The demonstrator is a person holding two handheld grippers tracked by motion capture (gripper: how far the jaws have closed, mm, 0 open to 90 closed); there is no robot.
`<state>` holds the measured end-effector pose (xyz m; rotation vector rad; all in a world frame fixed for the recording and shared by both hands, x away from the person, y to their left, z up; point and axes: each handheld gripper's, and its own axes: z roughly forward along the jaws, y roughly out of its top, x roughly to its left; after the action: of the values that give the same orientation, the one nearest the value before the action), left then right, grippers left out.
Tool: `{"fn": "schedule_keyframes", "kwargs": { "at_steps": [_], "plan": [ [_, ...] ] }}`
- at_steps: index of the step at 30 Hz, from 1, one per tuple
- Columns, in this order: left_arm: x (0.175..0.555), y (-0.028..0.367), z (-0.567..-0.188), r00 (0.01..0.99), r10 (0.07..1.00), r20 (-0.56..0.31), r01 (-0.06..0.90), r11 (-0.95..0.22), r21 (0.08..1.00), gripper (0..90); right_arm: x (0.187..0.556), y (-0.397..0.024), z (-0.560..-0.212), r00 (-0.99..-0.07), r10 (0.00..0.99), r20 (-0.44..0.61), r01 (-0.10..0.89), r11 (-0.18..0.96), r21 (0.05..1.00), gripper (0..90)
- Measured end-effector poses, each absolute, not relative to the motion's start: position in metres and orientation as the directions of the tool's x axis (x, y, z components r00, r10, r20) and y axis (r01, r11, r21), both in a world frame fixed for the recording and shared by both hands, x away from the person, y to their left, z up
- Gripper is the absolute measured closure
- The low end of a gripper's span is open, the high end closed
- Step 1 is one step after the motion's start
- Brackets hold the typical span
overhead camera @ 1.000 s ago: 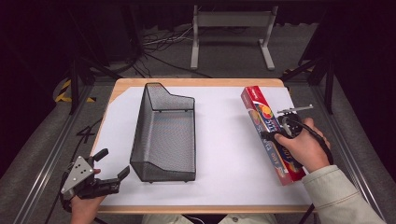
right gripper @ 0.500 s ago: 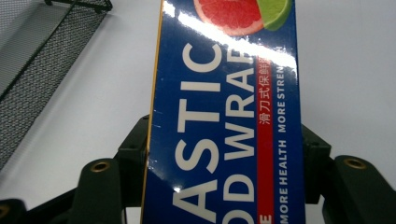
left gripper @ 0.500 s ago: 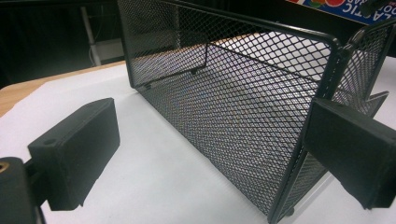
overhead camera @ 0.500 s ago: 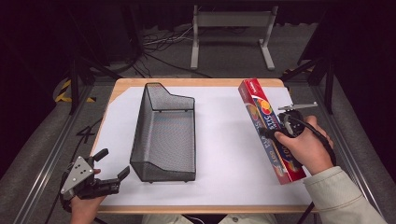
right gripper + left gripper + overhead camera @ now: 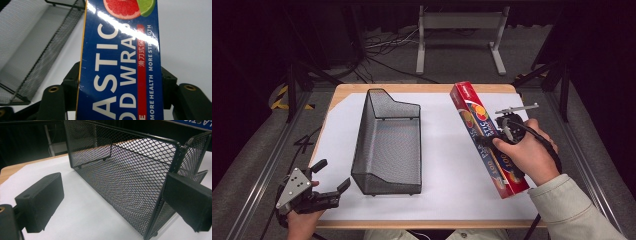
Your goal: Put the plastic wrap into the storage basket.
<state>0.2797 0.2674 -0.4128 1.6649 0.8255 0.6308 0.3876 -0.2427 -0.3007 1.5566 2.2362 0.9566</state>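
Red and blue, the box (image 5: 486, 139) is now up off the table — the right gripper (image 5: 492, 142) clamps it, likely bound for the basket (image 5: 388, 145); the left gripper (image 5: 328, 184) waits, jaws apart.

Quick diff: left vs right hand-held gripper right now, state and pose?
The right hand-held gripper is shut on the plastic wrap box, jaws pressing its two long sides; the left hand-held gripper is open with nothing between its jaws. The right holds its box over the table's right side; the left sits at the near left corner, aimed at the black mesh basket without touching it. Both have black jaws.
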Motion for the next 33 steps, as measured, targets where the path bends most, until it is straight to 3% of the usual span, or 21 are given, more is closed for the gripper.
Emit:
{"fn": "schedule_keyframes", "kwargs": {
  "at_steps": [19,33],
  "plan": [
    [0.280,0.268,-0.413,0.623,0.782,-0.016,0.198,-0.137,0.971,4.7,0.393,-0.158,-0.287,-0.519,0.835,0.182,0.708,0.300,0.639,39.0],
    [0.281,0.268,-0.414,0.627,0.778,-0.018,0.197,-0.137,0.971,4.7,0.399,-0.113,-0.289,-0.545,0.814,0.202,0.714,0.324,0.621,39.0]
  ]
}}
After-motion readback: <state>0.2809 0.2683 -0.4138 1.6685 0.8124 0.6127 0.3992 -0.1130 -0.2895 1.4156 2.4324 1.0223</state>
